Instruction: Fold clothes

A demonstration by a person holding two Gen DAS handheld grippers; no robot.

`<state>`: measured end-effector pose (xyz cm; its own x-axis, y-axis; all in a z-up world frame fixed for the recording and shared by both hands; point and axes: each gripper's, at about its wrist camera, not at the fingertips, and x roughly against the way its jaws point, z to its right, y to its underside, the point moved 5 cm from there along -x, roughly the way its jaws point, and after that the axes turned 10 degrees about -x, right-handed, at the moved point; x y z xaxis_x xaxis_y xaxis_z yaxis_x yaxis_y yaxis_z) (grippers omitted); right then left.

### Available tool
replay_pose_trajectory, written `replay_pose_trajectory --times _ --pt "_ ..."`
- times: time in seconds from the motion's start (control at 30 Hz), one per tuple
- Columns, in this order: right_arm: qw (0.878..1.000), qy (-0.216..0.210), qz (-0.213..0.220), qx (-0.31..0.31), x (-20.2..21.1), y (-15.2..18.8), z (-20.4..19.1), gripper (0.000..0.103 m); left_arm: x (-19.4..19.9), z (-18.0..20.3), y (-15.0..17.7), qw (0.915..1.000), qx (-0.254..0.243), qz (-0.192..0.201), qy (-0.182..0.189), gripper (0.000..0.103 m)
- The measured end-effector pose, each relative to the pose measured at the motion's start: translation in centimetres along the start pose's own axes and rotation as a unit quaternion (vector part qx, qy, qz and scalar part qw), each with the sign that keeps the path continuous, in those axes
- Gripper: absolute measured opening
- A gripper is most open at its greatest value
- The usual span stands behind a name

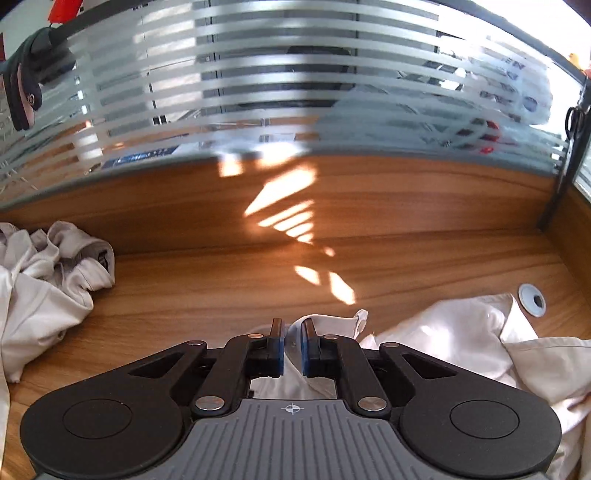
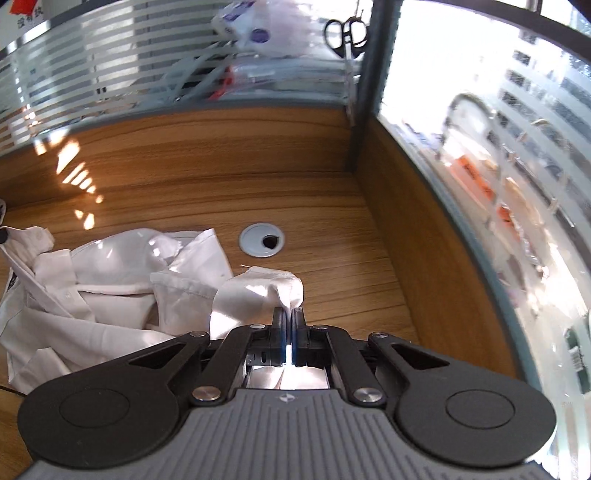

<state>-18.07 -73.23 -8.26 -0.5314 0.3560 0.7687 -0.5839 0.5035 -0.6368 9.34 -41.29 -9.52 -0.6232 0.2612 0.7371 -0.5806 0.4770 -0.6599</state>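
White cotton, a crumpled shirt (image 2: 110,295), lay on the wooden desk (image 2: 221,177) near the corner, just left of a grey cable grommet (image 2: 262,239). The right gripper (image 2: 288,317) was clamped nearly shut on a bunched fold of that shirt. The left gripper (image 1: 292,328) was pinched onto the shirt's (image 1: 461,332) near edge, with cloth showing between its blue pads. A second pale garment (image 1: 44,280) sat heaped at the far left. Scissors (image 2: 345,33) hung on the striped glass partition (image 1: 258,74).
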Motion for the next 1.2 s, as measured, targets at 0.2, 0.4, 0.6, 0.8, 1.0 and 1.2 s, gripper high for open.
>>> replay_pose_trajectory --times 0.2,0.4,0.6,0.8,1.0,1.2 --pt "0.995 0.089 0.033 -0.04 4.3 0.8 6.2 0.002 -0.5 -1.8 -4.3 0.9978 0.011 0.029 -0.059 0.01" --pt "0.985 0.148 0.01 -0.087 6.9 4.9 12.0 0.002 -0.3 -4.1 -6.4 0.995 0.029 0.038 -0.088 0.004" --pt "0.98 0.165 -0.031 -0.106 7.0 9.0 14.1 0.002 -0.8 -8.2 -6.2 0.9904 0.045 0.021 -0.129 0.004" --pt "0.984 0.145 -0.053 -0.09 5.1 10.0 12.9 0.01 -1.5 -11.0 -6.0 0.9897 0.061 0.005 -0.13 0.006" --pt "0.991 0.126 -0.029 -0.035 3.9 7.7 9.3 0.052 0.2 -9.2 -5.0 0.9949 0.032 0.018 -0.094 0.027" --pt "0.998 0.051 -0.033 0.008 1.7 5.8 5.6 0.057 2.5 -4.9 -0.8 0.9995 -0.026 0.006 -0.019 0.039"
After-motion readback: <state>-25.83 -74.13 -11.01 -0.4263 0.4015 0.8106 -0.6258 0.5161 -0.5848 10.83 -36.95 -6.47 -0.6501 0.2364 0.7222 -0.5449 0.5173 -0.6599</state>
